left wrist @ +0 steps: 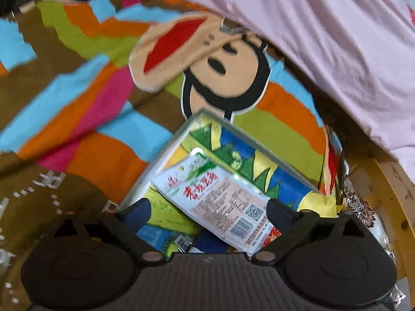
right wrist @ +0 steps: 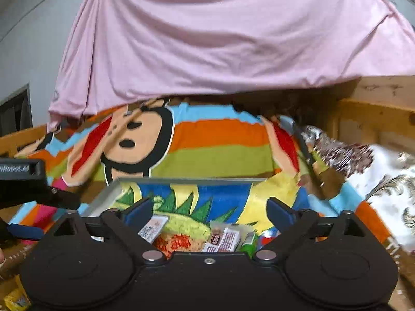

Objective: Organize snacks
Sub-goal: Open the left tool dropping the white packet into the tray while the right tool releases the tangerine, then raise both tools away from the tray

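While both grippers hang over a bed spread with a striped cartoon blanket (left wrist: 85, 119), their jaws stand wide apart and grip nothing. Seen from the left wrist, the left gripper (left wrist: 208, 208) frames a white snack packet (left wrist: 220, 202) printed with red lettering and a barcode; the packet lies tilted, its barcode end toward four o'clock, between the two blue-padded fingers (left wrist: 138, 213) without touching either. It rests in a clear-walled box (left wrist: 199, 115) whose bottom shows a bright blue, green and yellow drawing, and the box sits on the blanket with one corner pointing to twelve o'clock. A pink sheet (left wrist: 324, 39) hangs across the upper right. Seen from the right wrist, the left gripper (right wrist: 39, 194) pokes in at nine o'clock, beside the box's left wall. The right gripper (right wrist: 210, 211) hovers over the same box (right wrist: 181, 180), where several small packets (right wrist: 223, 238) lie blurred at six o'clock between its fingers (right wrist: 280, 213). A wooden bed frame (right wrist: 376, 114) stands at three o'clock, with patterned brown-and-white bedding (right wrist: 376, 181) below it.
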The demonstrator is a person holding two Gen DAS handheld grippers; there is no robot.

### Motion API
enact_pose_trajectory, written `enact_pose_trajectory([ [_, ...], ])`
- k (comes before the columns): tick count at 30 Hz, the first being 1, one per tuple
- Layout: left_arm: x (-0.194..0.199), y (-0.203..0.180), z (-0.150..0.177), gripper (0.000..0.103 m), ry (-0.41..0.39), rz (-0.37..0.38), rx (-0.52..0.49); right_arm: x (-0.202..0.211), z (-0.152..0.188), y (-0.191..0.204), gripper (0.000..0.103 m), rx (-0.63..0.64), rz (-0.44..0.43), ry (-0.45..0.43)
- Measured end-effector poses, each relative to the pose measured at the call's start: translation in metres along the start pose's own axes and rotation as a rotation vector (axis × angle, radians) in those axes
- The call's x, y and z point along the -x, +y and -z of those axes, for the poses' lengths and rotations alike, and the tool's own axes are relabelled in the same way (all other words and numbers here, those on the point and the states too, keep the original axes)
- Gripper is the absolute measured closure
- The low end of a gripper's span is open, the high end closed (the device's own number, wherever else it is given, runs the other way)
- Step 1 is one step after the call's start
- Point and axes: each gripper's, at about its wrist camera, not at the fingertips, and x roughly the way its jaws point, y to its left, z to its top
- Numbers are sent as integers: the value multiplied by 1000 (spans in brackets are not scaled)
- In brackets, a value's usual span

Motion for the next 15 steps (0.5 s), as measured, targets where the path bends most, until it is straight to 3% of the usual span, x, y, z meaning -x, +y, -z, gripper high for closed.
enact_pose_trajectory([
  [4, 31, -3, 1, 1, -58, 6, -59, 28, -10, -2, 1, -22, 9, -29],
  [15, 111, -5, 30, 1, -189, 1, -230, 95, -20, 19, 1, -12, -21, -74],
])
